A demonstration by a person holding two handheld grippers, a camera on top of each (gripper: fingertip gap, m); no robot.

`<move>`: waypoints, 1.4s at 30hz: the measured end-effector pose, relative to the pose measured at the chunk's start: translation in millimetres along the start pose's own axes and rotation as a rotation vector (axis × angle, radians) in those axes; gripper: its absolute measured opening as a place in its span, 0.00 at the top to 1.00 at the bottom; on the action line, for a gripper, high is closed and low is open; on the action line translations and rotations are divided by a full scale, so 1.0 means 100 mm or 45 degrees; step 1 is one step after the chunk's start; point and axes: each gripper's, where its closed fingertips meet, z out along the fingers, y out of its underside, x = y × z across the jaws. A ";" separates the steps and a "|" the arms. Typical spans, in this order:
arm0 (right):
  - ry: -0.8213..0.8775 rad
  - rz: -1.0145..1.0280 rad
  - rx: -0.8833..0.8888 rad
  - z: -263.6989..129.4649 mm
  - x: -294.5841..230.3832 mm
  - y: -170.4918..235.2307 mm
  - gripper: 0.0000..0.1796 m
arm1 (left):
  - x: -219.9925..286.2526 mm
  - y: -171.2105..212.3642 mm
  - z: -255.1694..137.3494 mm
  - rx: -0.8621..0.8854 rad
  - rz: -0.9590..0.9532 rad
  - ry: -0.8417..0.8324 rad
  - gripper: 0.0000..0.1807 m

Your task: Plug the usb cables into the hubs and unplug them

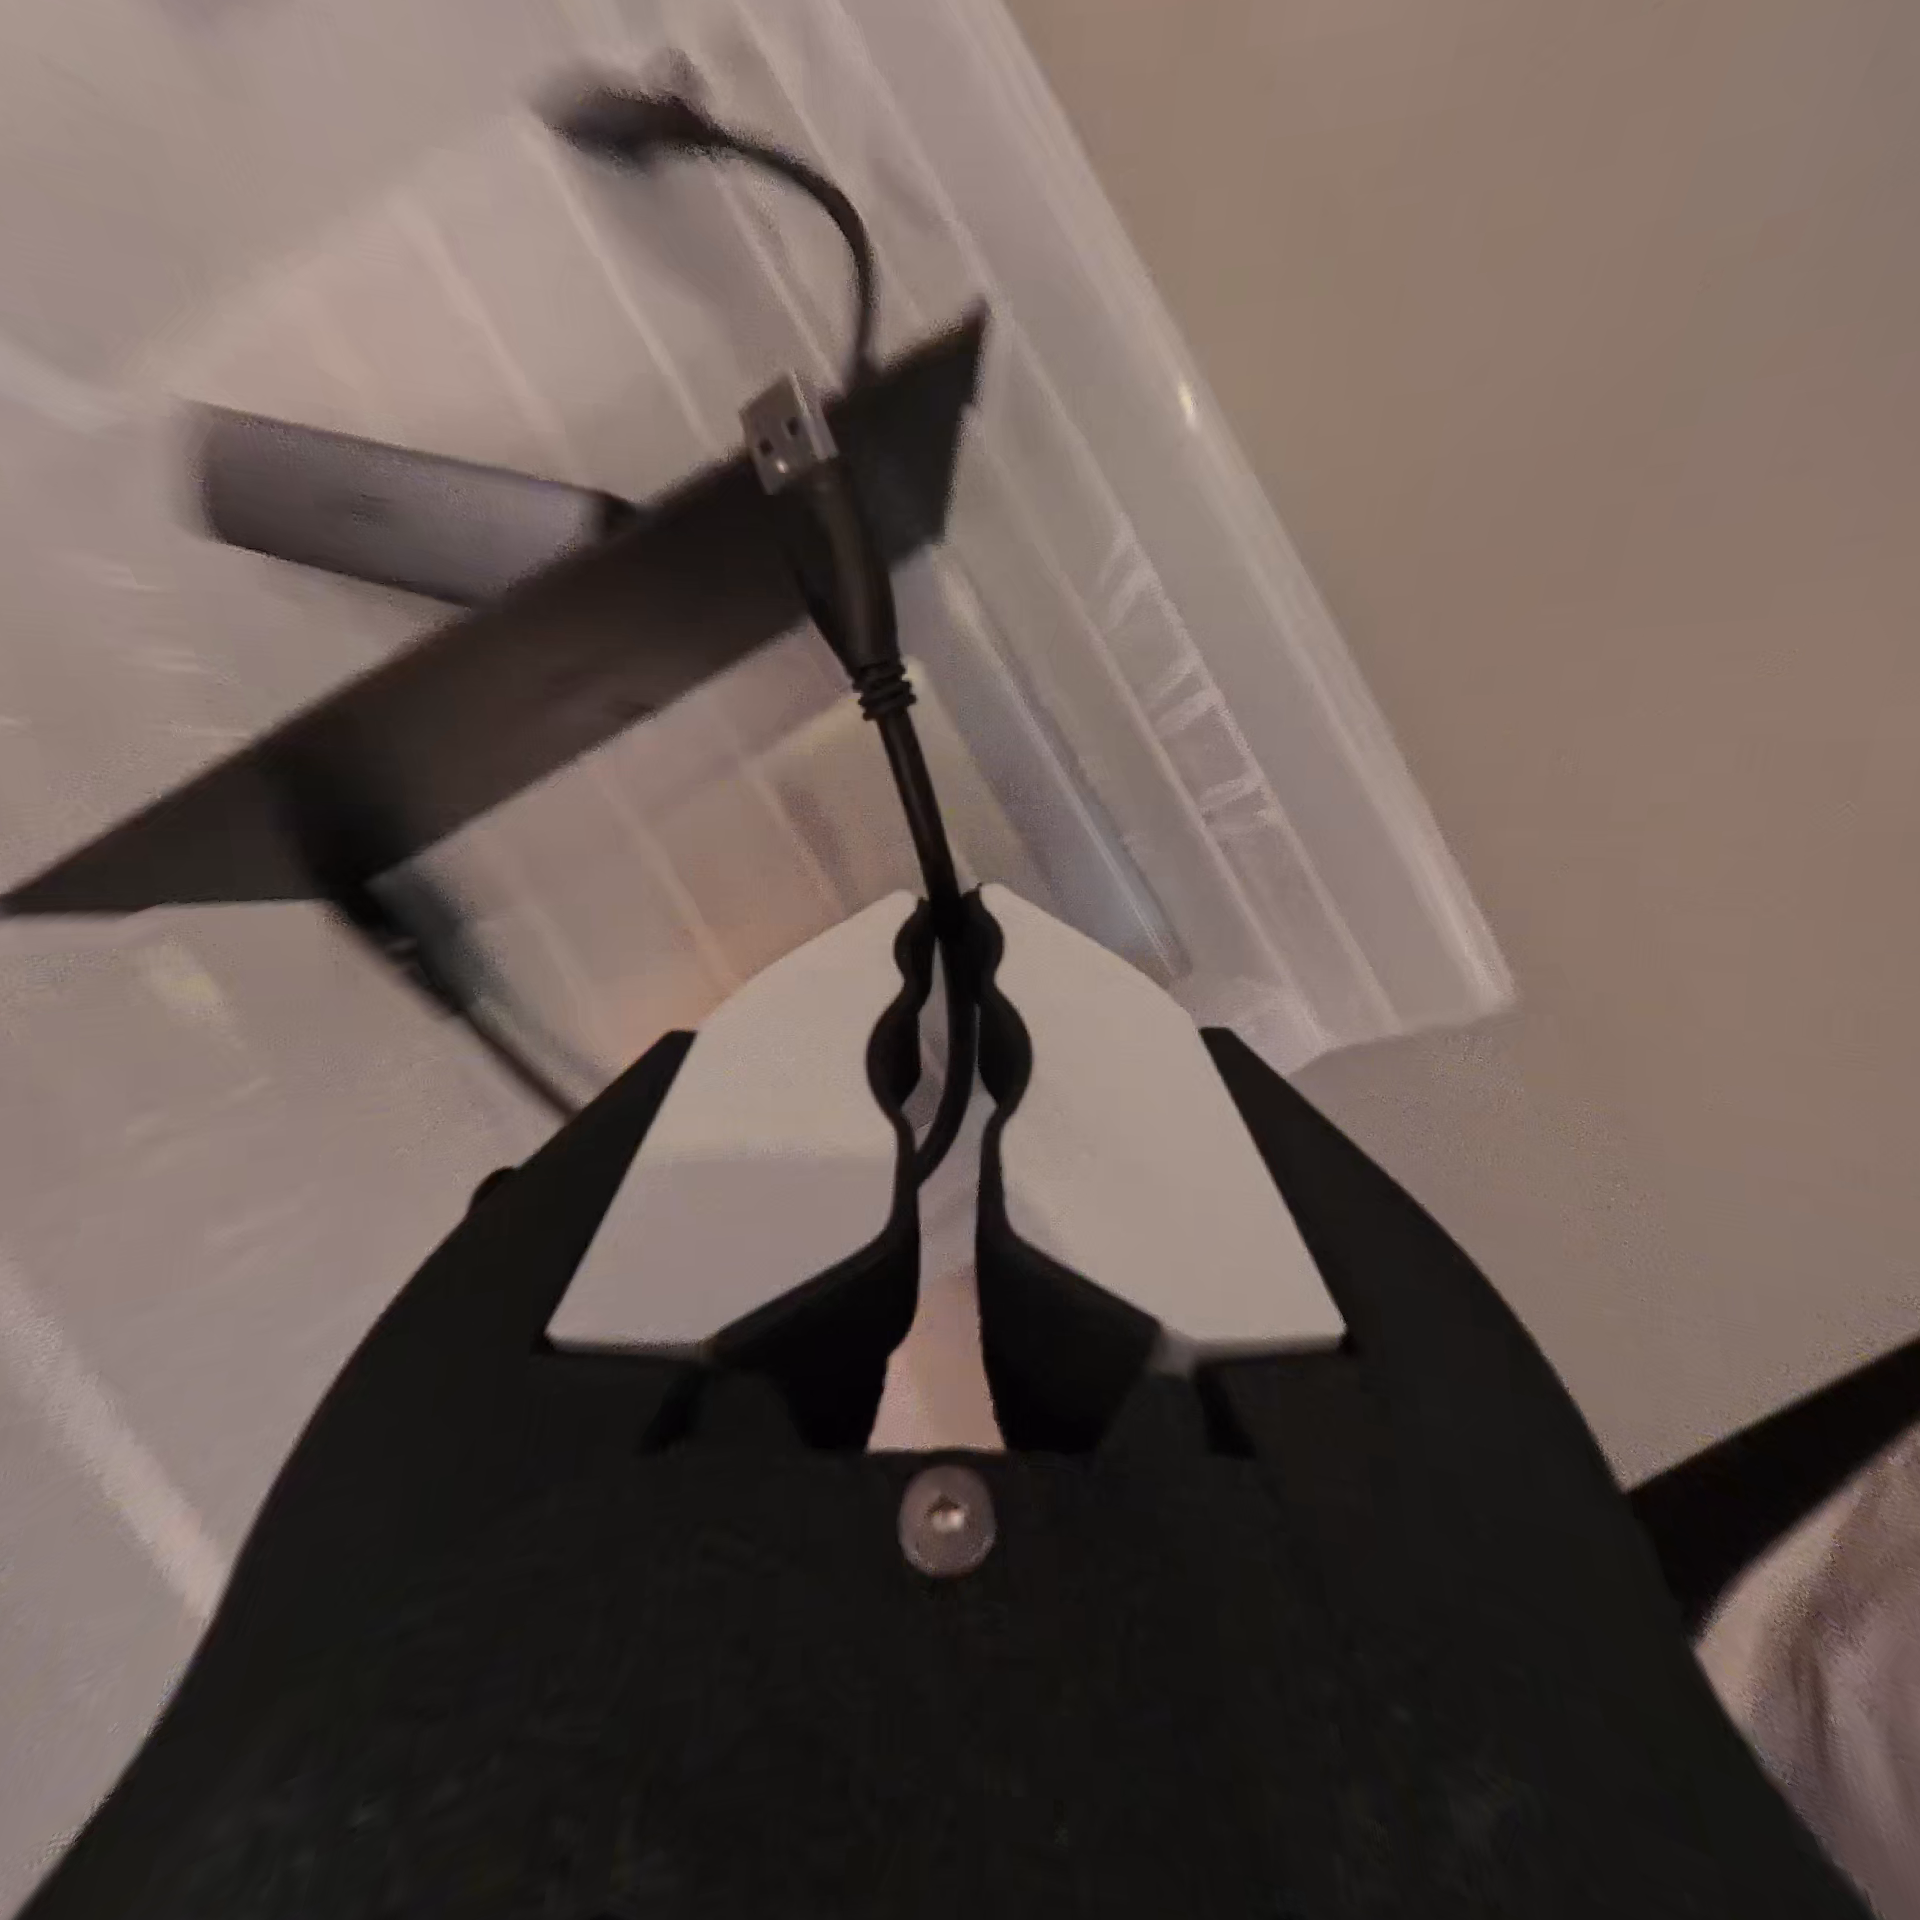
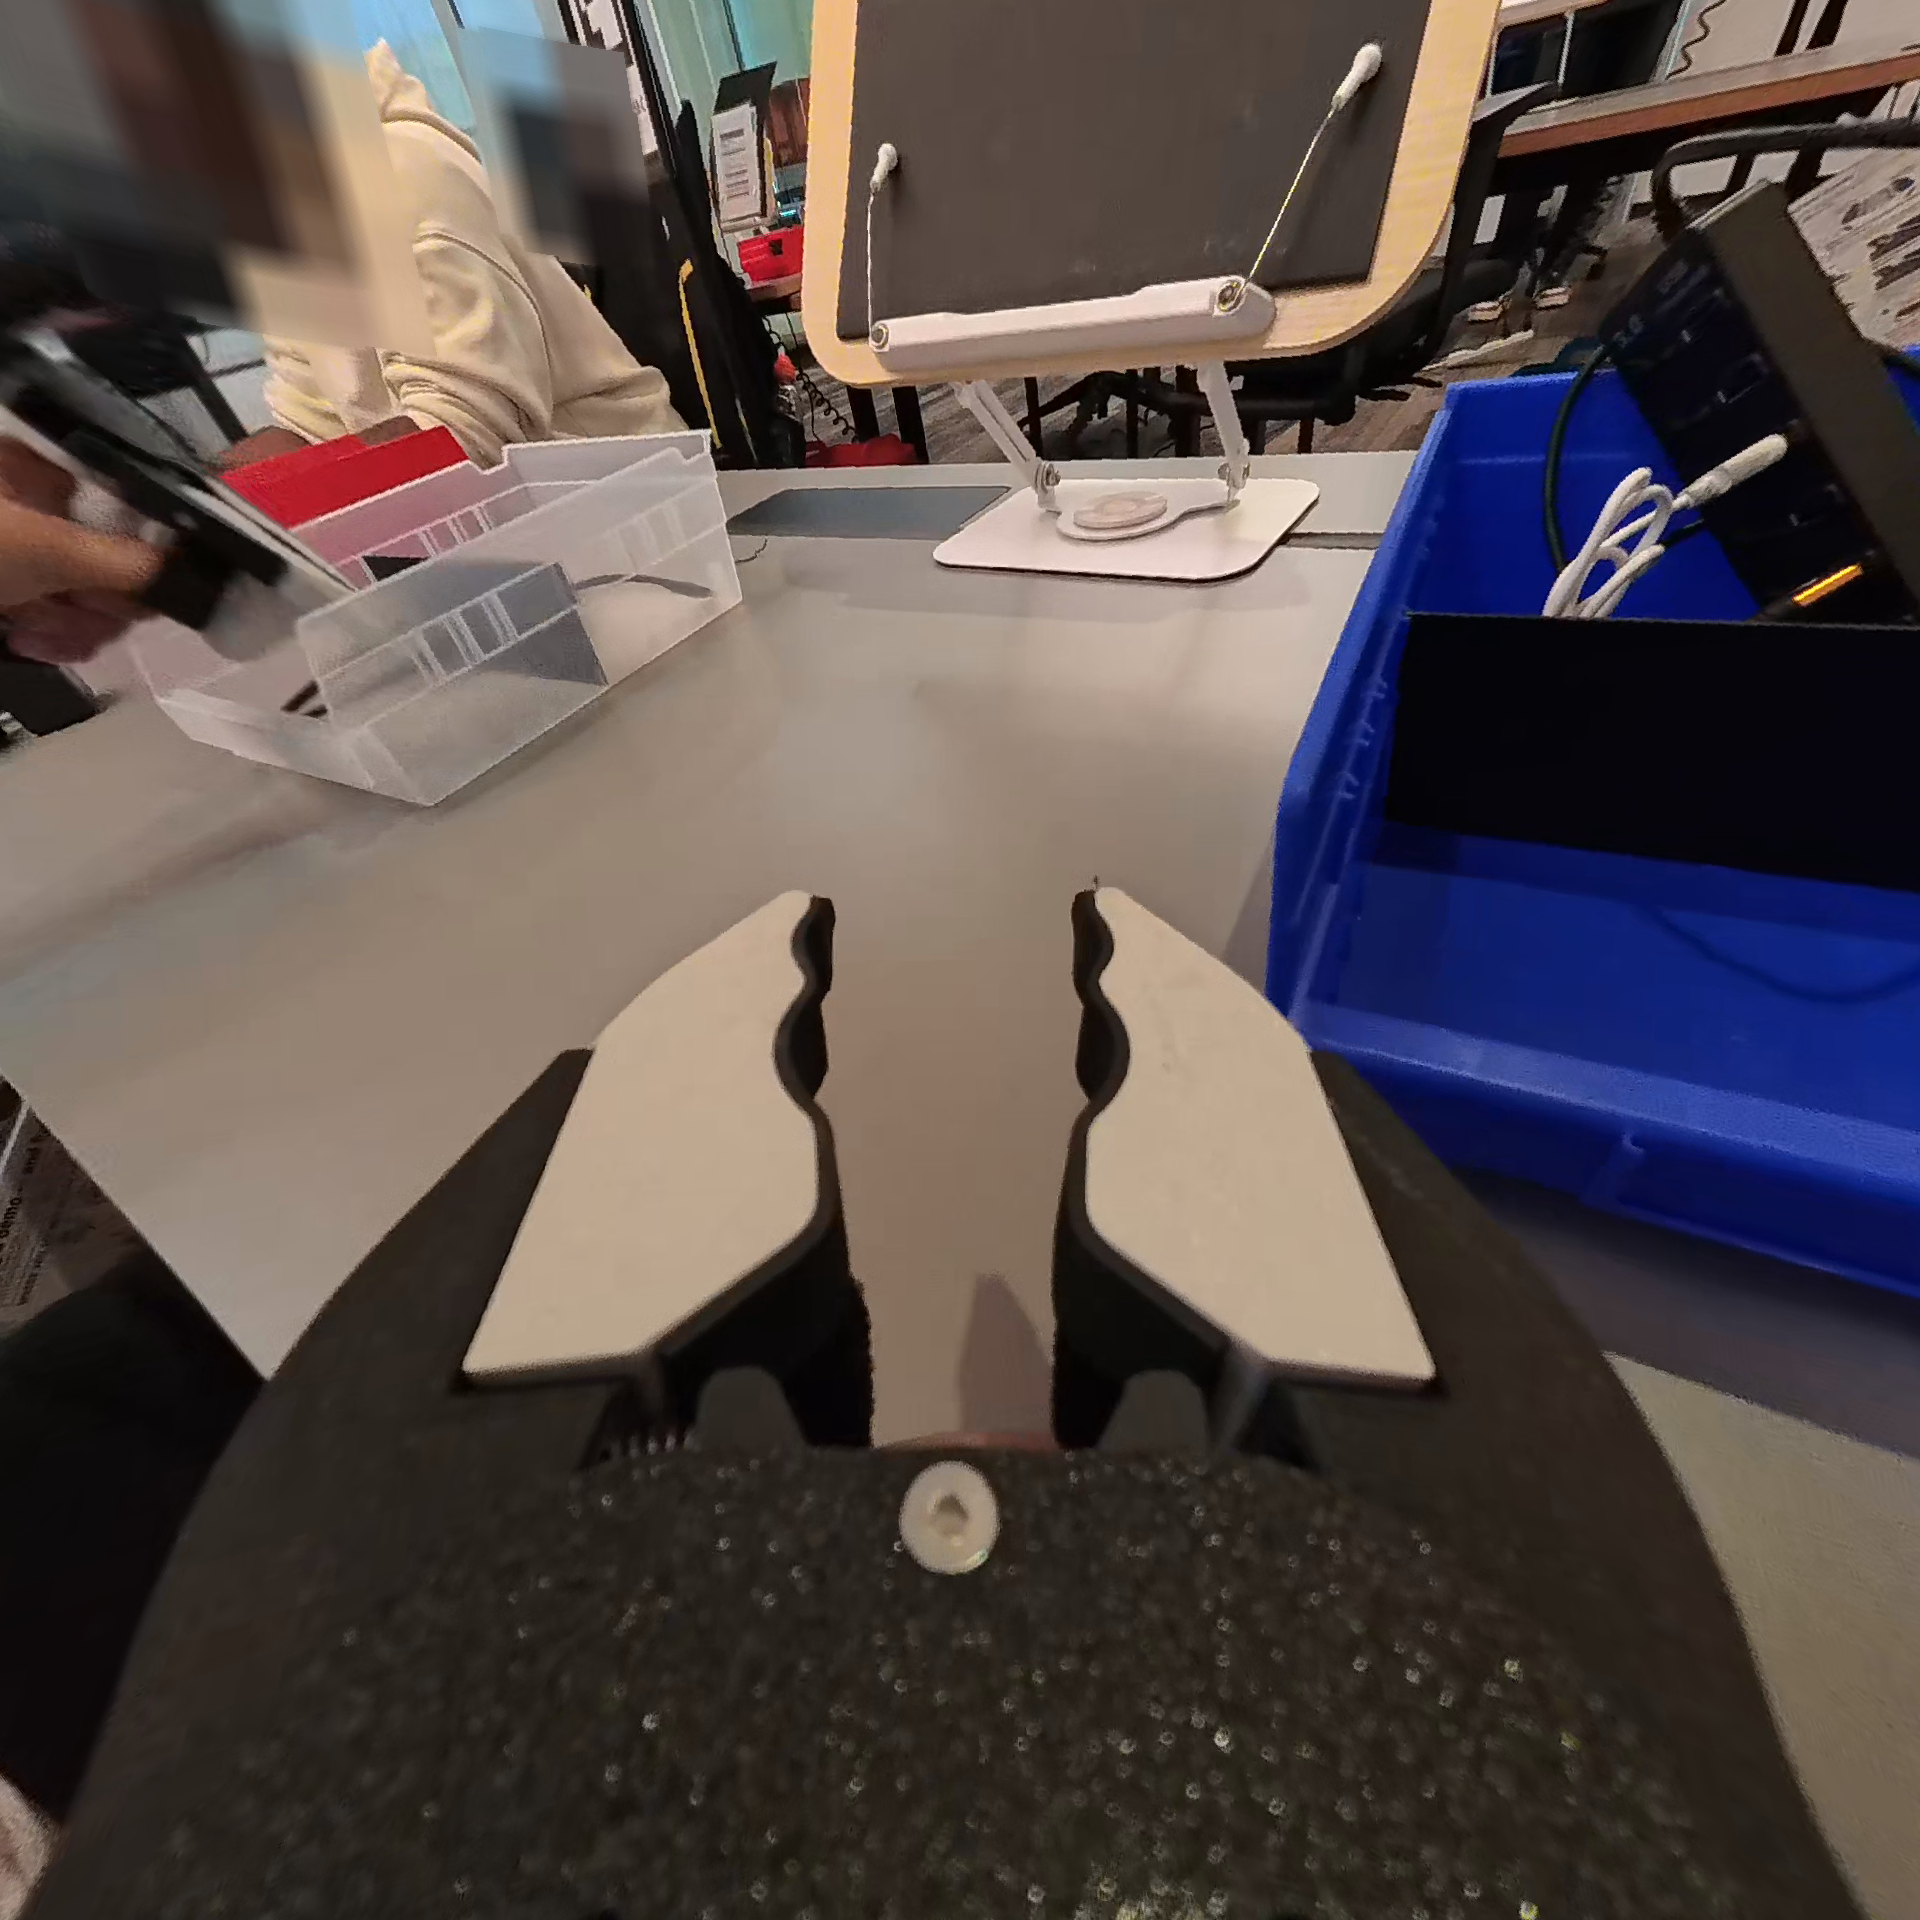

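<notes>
My left gripper (image 1: 948,902) is shut on a black usb cable (image 1: 914,790), gripping the cord just behind the plug. The silver plug (image 1: 788,434) points away from me, over a clear plastic bin (image 1: 1195,644). A grey hub (image 1: 384,509) lies blurred in that bin, up and left of the plug. A second black cable end (image 1: 634,120) curves at the top. My right gripper (image 2: 954,914) is open and empty, low over the grey table (image 2: 935,727). The left gripper (image 2: 135,499) shows blurred at the far left of the right wrist view, over the clear bin (image 2: 468,644).
A black divider (image 1: 520,675) crosses the clear bin. A blue bin (image 2: 1558,987) stands at the right, holding a black hub (image 2: 1766,436), a white cable (image 2: 1621,530) and a black divider (image 2: 1662,748). A tablet stand (image 2: 1122,312) stands behind. A person in a cream top (image 2: 468,312) sits at the back left.
</notes>
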 end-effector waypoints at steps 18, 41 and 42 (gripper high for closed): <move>-0.025 -0.034 0.027 -0.14 -0.11 -0.03 0.76 | 3.14 0.09 0.25 0.175 0.319 0.517 0.97; -0.036 0.067 0.025 -0.28 -0.07 0.03 0.76 | 1.04 -0.30 -0.85 0.785 0.088 0.168 0.78; -0.040 0.067 0.022 -0.27 -0.07 0.03 0.76 | 0.85 -0.33 -0.88 0.757 0.157 0.123 0.76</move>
